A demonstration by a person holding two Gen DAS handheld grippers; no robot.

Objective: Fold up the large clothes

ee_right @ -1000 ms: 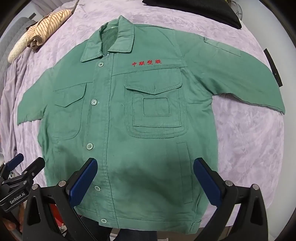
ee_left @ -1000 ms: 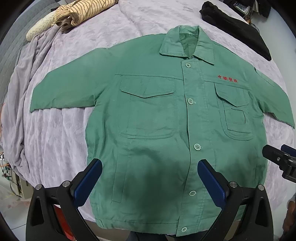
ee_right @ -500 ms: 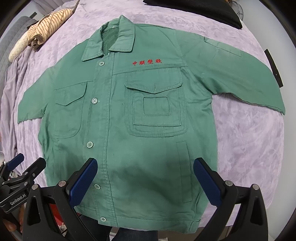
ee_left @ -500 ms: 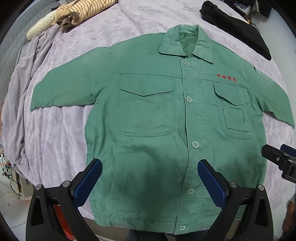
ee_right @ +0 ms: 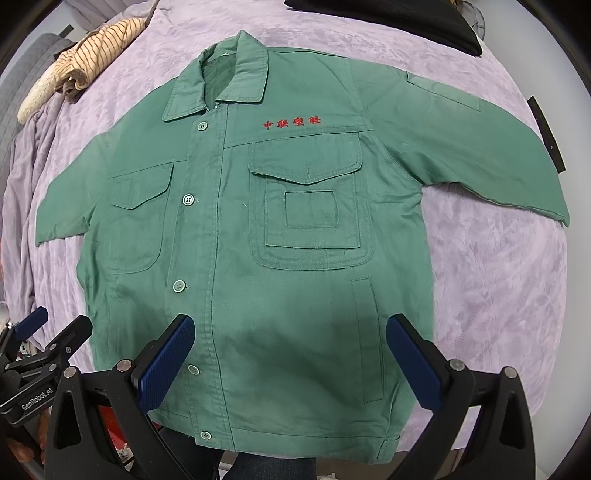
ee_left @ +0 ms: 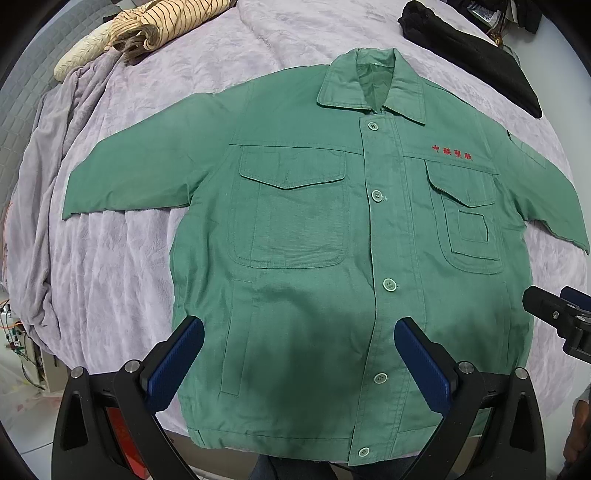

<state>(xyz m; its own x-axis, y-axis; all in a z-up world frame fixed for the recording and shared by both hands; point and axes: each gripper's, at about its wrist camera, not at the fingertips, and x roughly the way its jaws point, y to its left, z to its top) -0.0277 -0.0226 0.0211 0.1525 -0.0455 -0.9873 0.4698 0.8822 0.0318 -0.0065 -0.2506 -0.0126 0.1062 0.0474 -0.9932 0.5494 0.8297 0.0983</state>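
Lilac bedspread (ee_left: 110, 258): green jacket (ee_left: 314, 258) flat beyond both gaping jaws.

Bare blanket (ee_left: 122, 266) free beside both sleeves; striped garment (ee_left: 162, 22), black cloth (ee_left: 476, 55) crowd far edge.

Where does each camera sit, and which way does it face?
Left wrist: on the left gripper, over the jacket hem, facing the collar; own jaws open, right gripper at the right edge.
Right wrist: on the right gripper, same heading, further right; own jaws open, left gripper at lower left.
Shared: jacket, striped garment, purple blanket.
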